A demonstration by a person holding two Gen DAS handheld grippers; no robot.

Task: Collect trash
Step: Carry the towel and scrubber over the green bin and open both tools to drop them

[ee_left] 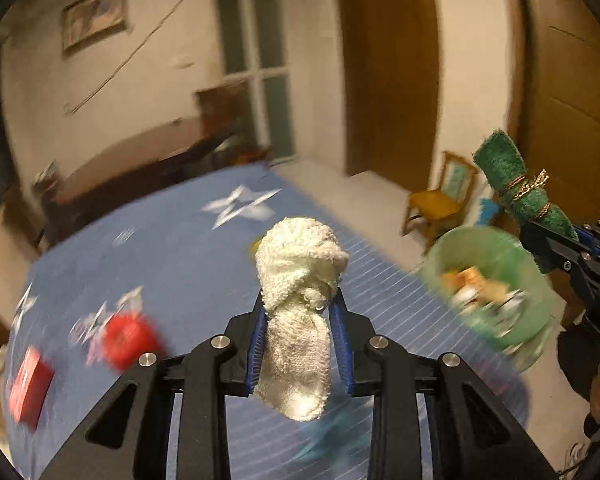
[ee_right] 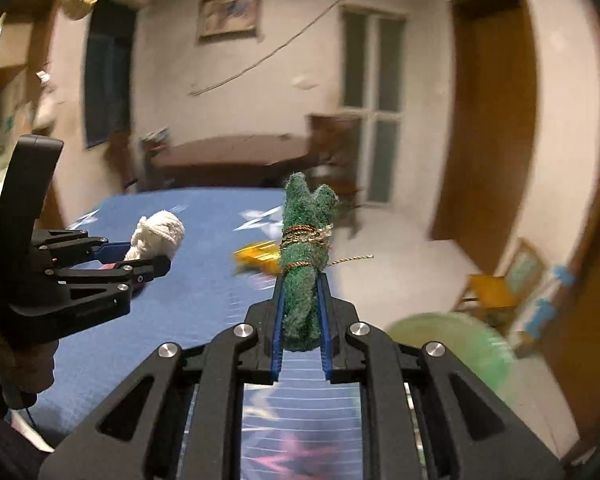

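White cloth wad (ee_left: pixel 300 312) is sitting pinched upright between the blue pads (ee_left: pixel 257 344) of the left gripper (ee_left: pixel 300 344), above the blue star-print tablecloth (ee_left: pixel 180 248). To its right, the green bin (ee_left: pixel 496 280), holding scraps, is sitting off the table edge. Right gripper (ee_right: pixel 302 320) is clamping the string-tied green scrub roll (ee_right: pixel 306 256) upright.

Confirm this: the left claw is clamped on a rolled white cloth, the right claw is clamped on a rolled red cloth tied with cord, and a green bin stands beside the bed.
One detail is wrong: the roll in the right claw is green, not red. The right wrist view shows the green cloth roll bound with cord. The rest holds: the left claw grips the white cloth roll, and the green bin stands beside the bed.
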